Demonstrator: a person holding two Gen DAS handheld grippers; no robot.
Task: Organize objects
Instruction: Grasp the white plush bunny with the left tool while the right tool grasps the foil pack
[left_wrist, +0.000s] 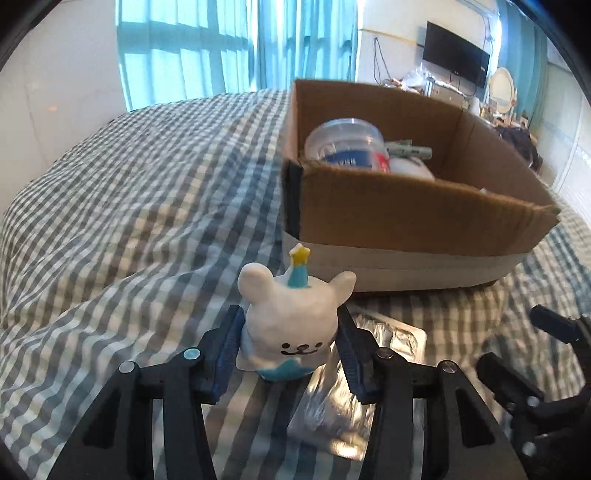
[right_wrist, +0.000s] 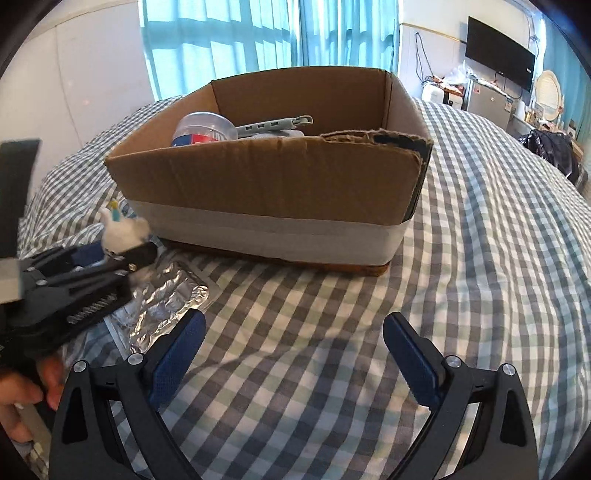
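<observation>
A white bear figurine (left_wrist: 291, 325) is clamped by the left tool (left_wrist: 290, 350) near the cardboard box (left_wrist: 406, 221); the right tool (right_wrist: 293, 354) is held released, empty.

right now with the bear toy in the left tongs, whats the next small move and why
Probably lift the bear toy and carry it forward-right over the cardboard box. The left tongs already pinch it on both sides, the box is open-topped with items inside, and its near wall stands just ahead.
</observation>
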